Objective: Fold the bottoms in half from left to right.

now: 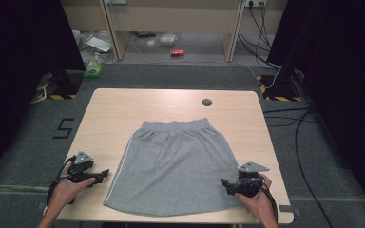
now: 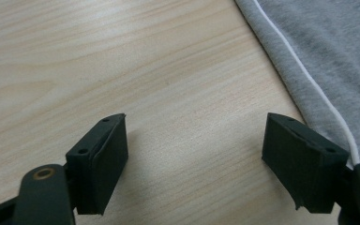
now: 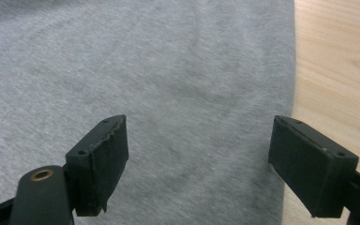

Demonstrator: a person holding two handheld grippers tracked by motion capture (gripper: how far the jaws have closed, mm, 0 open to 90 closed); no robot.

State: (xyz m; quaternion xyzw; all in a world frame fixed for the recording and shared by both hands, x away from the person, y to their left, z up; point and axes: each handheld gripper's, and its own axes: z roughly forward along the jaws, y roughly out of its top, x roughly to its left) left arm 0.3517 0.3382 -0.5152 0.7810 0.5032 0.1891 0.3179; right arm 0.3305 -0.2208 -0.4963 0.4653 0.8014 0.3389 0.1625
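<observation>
soft grey knit cloth shorts on a smooth, matt, pale wood-grain table

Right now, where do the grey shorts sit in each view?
High view: grey shorts flat mid-table, waistband at the far end.
Left gripper view: their edge with the white side stripe runs down the upper right.
Right gripper view: the fabric covers the left and middle.
Shared landmark: the light wooden table.

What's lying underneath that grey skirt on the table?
The grey skirt lies flat on the wooden table, with bare wood showing all around it. Whether anything sits beneath the cloth cannot be seen, since the fabric covers that part.
</observation>
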